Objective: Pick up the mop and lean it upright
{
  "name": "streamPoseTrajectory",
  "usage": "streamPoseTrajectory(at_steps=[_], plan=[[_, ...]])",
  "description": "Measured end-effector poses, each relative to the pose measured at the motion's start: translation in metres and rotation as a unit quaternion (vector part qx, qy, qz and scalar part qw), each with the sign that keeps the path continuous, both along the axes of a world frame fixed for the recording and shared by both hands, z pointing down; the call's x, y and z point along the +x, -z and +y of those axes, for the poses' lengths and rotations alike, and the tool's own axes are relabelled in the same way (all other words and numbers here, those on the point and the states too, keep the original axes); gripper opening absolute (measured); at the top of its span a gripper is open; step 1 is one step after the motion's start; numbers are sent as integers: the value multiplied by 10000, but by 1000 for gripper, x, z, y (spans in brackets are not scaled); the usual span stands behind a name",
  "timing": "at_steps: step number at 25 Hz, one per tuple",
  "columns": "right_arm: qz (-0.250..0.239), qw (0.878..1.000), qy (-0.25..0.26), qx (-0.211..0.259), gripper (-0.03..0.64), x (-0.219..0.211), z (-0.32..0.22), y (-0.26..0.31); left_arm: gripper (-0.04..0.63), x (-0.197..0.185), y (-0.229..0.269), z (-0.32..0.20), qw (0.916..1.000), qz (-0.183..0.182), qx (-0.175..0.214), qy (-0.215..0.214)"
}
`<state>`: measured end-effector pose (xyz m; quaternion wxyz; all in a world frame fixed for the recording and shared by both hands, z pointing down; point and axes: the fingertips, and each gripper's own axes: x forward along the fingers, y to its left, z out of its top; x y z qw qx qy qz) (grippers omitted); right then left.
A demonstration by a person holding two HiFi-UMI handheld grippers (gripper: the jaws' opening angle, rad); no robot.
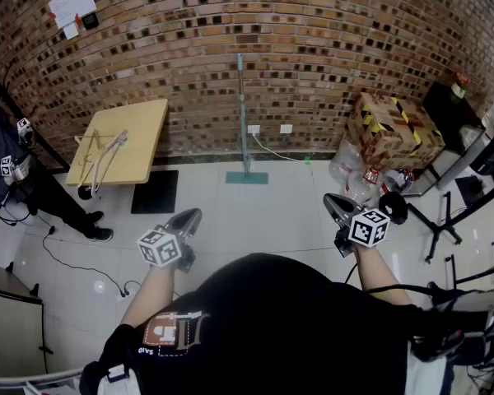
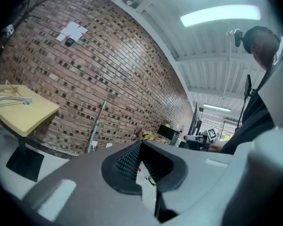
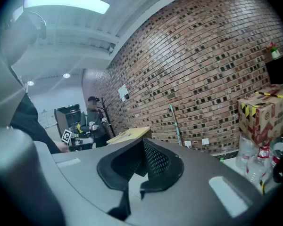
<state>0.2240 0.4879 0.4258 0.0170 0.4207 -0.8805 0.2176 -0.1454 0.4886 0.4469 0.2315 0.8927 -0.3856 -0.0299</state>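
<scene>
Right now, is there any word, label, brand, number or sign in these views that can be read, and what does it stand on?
No text reads clearly in any view.
Papers on the brick wall: print too small.
Patch on the person's dark top: blurred, unreadable.
Cardboard box: yellow-black striped tape only, no legible words.
Bottles: red labels, too blurred.

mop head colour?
Teal. The mop head shows best in the head view.
</scene>
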Motion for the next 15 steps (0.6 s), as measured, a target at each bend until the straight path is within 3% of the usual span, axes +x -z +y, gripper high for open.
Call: streamPoseTrajectory(at_steps=[8,15], plan=[[43,10000,70,0,14,40,10,-4,0,42,-4,19,9999,-89,-93,4],[39,9998,184,-73,14,36,11,-20,0,49,-11,22,9996,-198,-161,-87]])
